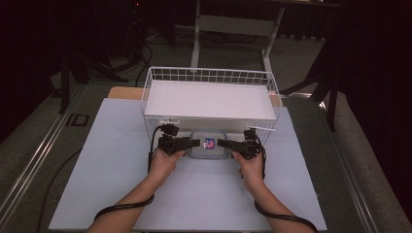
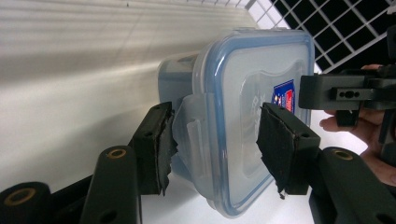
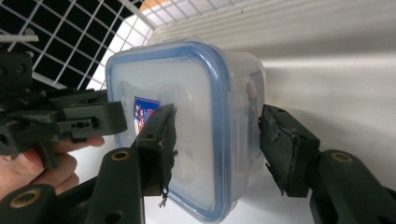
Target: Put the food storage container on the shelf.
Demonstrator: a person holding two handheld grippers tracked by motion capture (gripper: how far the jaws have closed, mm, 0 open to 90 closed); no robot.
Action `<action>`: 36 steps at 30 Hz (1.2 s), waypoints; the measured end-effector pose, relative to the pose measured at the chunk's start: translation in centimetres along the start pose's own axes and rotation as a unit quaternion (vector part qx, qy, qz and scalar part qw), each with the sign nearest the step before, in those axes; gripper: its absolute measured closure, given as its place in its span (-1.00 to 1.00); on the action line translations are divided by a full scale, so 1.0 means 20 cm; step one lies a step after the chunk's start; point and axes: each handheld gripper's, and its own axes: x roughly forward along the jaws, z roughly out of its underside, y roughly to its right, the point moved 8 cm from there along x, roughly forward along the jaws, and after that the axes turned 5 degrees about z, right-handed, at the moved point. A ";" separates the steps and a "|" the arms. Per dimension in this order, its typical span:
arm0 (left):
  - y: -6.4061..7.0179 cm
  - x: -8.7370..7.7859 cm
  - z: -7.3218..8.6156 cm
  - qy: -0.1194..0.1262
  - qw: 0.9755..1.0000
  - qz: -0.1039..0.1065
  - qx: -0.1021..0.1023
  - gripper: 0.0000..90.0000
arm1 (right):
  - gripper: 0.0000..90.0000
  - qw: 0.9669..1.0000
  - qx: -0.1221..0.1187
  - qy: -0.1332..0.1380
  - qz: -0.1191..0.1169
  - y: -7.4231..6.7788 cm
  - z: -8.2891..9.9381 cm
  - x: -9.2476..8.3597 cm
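A clear plastic container with a blue-rimmed lid and a red-and-blue label sits just in front of the white wire basket. My left gripper comes at it from the left and my right gripper from the right. In the left gripper view the container lies between the jaws of the left gripper. One pad is on the lid and the other against the side flap. In the right gripper view the right gripper clamps the container the same way, lid to base.
The basket holds a flat white liner and stands at the back of the pale table. A desk frame and dark floor lie beyond. Cables trail from both grippers along the forearms.
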 end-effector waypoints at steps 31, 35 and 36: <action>-0.05 -0.04 -0.02 0.083 0.994 -0.022 0.073 -0.67 | -0.13 0.995 -0.066 0.036 0.065 -0.02 -0.04 0.03; -0.01 -0.08 0.02 0.076 0.993 -0.014 0.084 -0.68 | -0.13 0.992 -0.094 0.040 0.072 -0.05 -0.01 -0.02; -0.01 -0.09 0.03 0.071 0.993 -0.015 0.092 -0.73 | -0.13 0.990 -0.113 0.044 0.070 -0.07 0.00 -0.04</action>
